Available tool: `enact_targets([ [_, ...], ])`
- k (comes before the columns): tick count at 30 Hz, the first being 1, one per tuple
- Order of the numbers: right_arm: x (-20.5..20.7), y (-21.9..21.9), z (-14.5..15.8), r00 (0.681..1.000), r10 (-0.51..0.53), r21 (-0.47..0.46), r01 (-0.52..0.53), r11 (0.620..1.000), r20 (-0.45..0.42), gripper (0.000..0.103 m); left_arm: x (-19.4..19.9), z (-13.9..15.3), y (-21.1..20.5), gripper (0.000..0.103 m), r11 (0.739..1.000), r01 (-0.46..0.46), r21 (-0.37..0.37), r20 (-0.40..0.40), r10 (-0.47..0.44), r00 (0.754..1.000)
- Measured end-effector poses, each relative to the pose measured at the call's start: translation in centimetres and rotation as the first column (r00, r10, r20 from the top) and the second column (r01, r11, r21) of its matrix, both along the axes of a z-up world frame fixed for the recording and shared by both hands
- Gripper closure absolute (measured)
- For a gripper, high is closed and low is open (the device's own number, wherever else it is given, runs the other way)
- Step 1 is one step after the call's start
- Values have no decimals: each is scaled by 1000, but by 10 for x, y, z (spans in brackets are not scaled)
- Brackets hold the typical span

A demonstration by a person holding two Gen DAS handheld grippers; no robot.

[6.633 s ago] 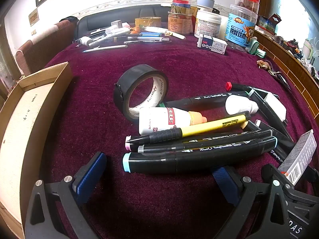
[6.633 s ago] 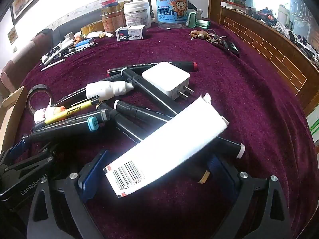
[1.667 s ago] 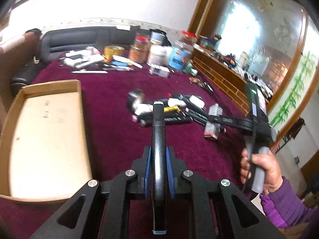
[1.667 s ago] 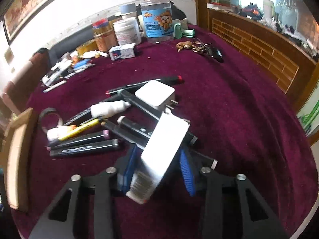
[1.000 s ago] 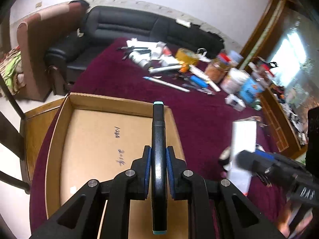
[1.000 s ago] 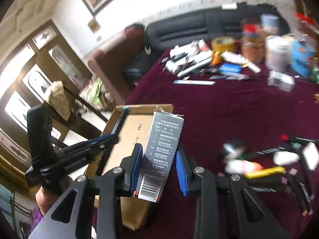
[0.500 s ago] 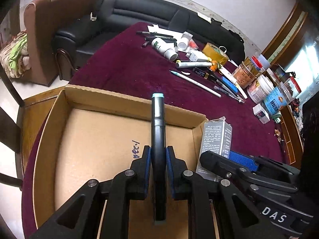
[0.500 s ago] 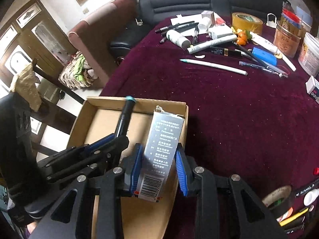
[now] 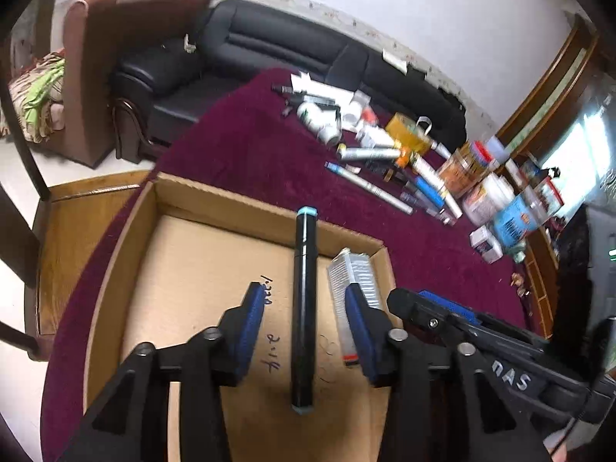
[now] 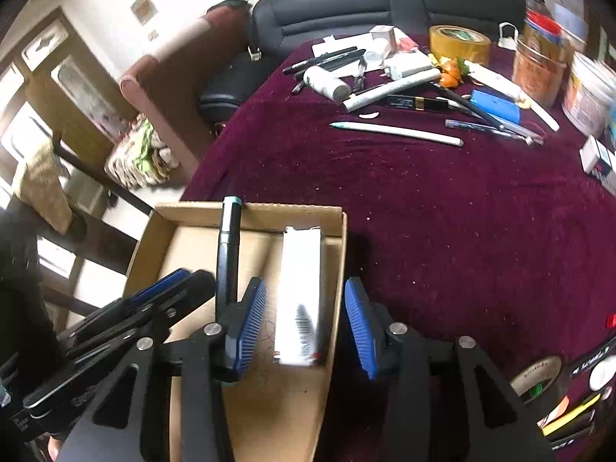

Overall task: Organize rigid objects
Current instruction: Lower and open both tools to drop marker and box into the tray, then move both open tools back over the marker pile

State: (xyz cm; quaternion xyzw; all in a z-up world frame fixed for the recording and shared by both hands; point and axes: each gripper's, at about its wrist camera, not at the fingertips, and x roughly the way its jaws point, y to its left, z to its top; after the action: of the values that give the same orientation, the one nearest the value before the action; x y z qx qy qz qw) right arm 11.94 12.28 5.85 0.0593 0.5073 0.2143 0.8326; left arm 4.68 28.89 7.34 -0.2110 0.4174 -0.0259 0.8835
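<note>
A shallow cardboard box (image 9: 115,269) (image 10: 342,238) sits at the edge of the maroon table. A black marker (image 9: 304,308) with light blue ends lies in it, its far tip on the back wall; it also shows in the right wrist view (image 10: 228,246). A white carton (image 10: 298,296) with a barcode lies in the box by its right wall, also seen in the left wrist view (image 9: 352,292). My left gripper (image 9: 304,331) is open over the marker, not touching it. My right gripper (image 10: 304,323) is open over the carton, apart from it.
Pens, tubes, a yellow tape roll (image 10: 458,44) and jars (image 10: 543,61) lie along the table's far side. More markers and a black tape roll (image 10: 539,381) lie at the right. A black sofa (image 9: 269,61) and wooden chairs stand beyond the table edge.
Both grippers have opened. The marker and the carton, held half a second ago, now lie loose in the cardboard box.
</note>
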Motion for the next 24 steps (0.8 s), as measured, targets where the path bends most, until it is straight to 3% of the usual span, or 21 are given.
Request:
enact_targets([
  [4, -18, -21, 20, 999, -16, 58, 14, 998, 41, 61, -30, 29, -14, 52, 1000, 3, 23, 88, -5, 996],
  [6, -31, -36, 31, 998, -30, 85, 25, 996, 60, 58, -46, 41, -23, 41, 1000, 10, 15, 131, -12, 991],
  [12, -79, -86, 44, 997, -53, 211, 39, 977, 59, 57, -93, 64, -76, 41, 995, 88, 36, 234, -94, 968],
  [19, -133, -144, 53, 966, -177, 224, 133, 965, 190, 57, -120, 66, -134, 41, 982, 181, 47, 240, -187, 953],
  [24, -157, -189, 53, 940, -274, 255, 220, 942, 201, 57, -144, 55, -177, 41, 971, 240, 2, 239, -233, 943],
])
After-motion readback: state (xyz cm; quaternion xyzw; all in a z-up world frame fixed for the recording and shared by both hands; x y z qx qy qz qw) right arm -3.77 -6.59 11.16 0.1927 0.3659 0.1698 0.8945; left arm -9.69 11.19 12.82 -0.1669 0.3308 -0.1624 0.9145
